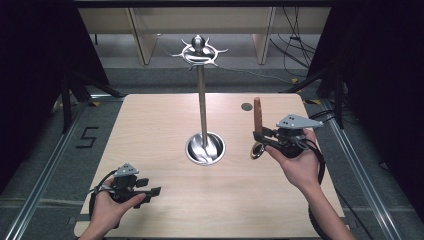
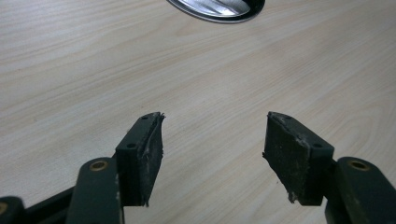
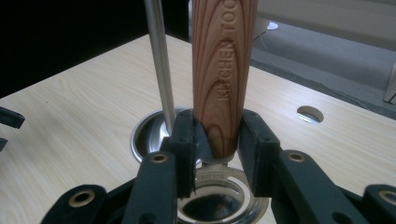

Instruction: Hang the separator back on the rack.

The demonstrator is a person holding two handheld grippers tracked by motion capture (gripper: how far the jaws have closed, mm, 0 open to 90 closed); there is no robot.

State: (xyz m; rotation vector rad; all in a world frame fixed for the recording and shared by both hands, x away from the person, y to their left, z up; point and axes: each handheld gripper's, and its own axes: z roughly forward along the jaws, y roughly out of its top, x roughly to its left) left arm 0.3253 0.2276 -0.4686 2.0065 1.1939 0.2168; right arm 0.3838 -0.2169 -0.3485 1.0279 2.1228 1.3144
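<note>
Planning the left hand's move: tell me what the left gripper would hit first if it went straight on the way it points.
Bare table lies ahead of the open left gripper; the first thing is probably the steel base of the rack, though the line may pass just beside it.

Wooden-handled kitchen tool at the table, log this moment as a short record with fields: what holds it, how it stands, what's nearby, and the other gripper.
tool: wooden-handled kitchen tool, metal ring end lowest
held by: right gripper, jaws clamped on the handle's lower end
pose: handle upright
nearby: utensil stand with round steel base, apart from the tool
left gripper: open, nothing between the jaws, above the table
</note>
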